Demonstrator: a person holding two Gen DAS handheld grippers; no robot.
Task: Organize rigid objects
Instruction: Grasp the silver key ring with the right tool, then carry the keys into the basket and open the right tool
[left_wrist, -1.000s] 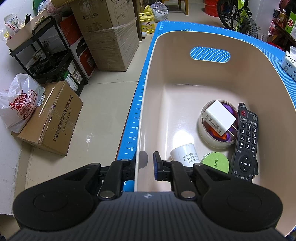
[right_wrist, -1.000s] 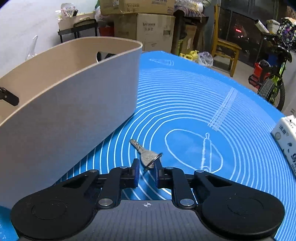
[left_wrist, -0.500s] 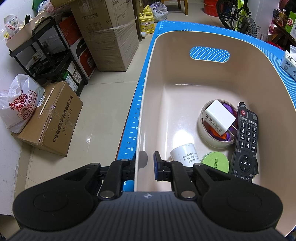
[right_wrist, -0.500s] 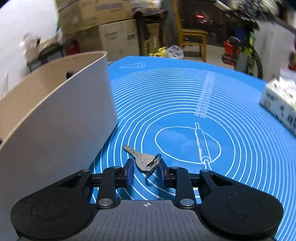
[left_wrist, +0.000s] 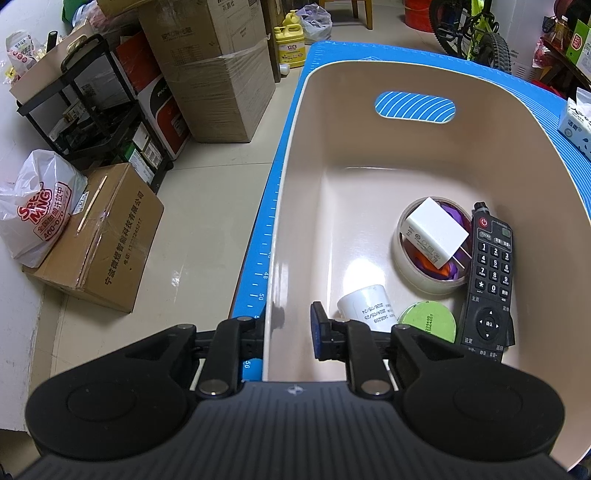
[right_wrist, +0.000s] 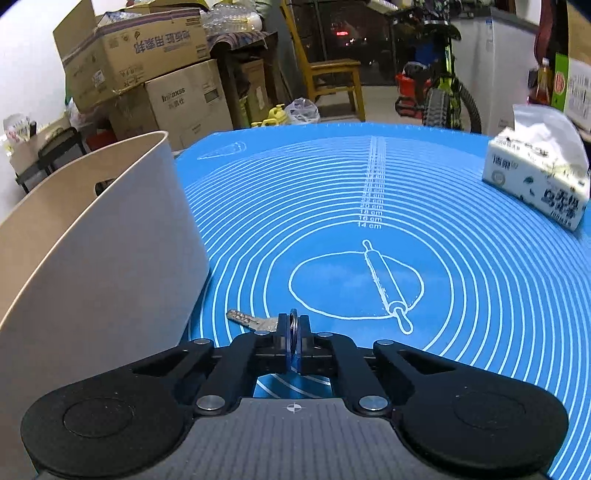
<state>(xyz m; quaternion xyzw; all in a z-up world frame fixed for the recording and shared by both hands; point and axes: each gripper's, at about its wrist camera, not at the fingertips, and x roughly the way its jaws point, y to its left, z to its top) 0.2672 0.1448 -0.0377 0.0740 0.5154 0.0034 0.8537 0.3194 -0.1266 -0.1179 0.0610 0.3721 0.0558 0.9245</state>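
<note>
A beige bin (left_wrist: 295, 155) stands on the blue mat. My left gripper (left_wrist: 288, 328) straddles its near-left wall, one finger outside and one inside, and grips the wall. Inside lie a black remote (left_wrist: 491, 284), a tape roll (left_wrist: 424, 273) with a white charger (left_wrist: 436, 232) on it, a white bottle (left_wrist: 365, 304) and a green lid (left_wrist: 428, 321). In the right wrist view, my right gripper (right_wrist: 294, 328) is shut on the ring of a silver key (right_wrist: 251, 320), whose blade points left beside the bin's outer wall (right_wrist: 110, 266).
A tissue pack (right_wrist: 535, 177) sits at the mat's far right; it also shows in the left wrist view (left_wrist: 576, 118). Cardboard boxes (left_wrist: 99, 236), a black rack (left_wrist: 85, 110) and a plastic bag (left_wrist: 33, 210) stand on the floor left of the table.
My right gripper has closed on the key's ring and swung right, away from the bin. The left gripper and bin have not moved.
</note>
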